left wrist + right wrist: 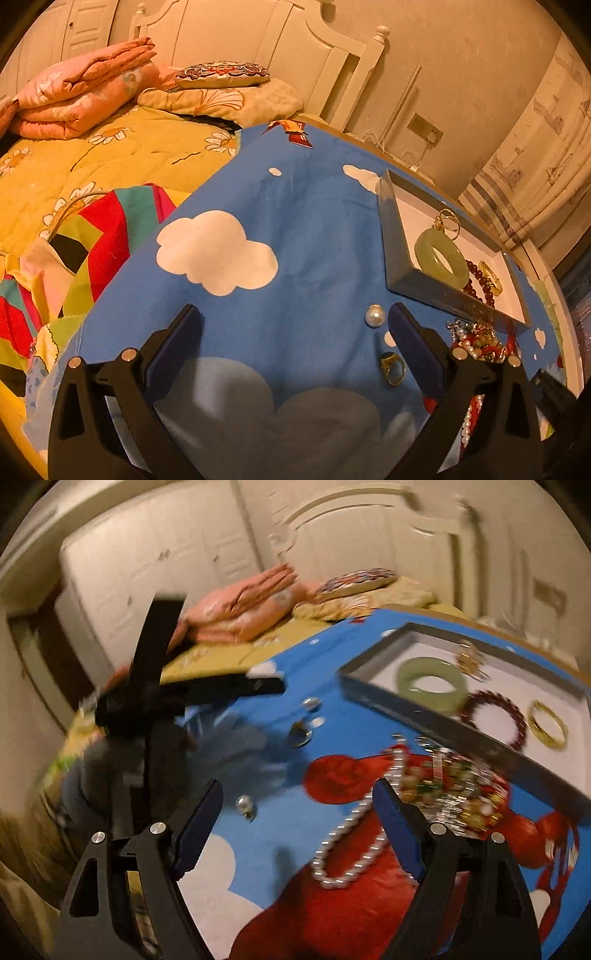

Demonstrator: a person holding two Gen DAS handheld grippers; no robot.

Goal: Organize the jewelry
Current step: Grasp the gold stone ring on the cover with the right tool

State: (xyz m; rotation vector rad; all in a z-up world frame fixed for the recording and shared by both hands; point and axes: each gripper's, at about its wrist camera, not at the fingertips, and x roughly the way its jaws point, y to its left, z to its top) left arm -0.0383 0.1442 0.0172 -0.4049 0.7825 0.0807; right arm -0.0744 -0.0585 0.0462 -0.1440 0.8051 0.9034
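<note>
A grey-rimmed tray [397, 236] [373, 698] with a white floor holds a green jade bangle [441, 260] [432, 683], a dark red bead bracelet [493, 718], a gold bangle [548, 723] and small gold rings [448, 221]. On the blue cloud cloth lie a pearl earring [375, 315], a gold ring [393, 367] and a tangled pile of necklaces [450, 786] with a pearl strand [347, 849]. My left gripper [293, 332] is open and empty just above the cloth; the pearl and ring lie by its right finger. My right gripper [297, 827] is open and empty above the pearl strand.
The left gripper's black body [155, 698] shows at the left of the right wrist view. A bed with a yellow flowered quilt [92, 162], folded pink blankets [81, 92] and pillows lies left of the table. A curtain [535, 155] hangs at the right.
</note>
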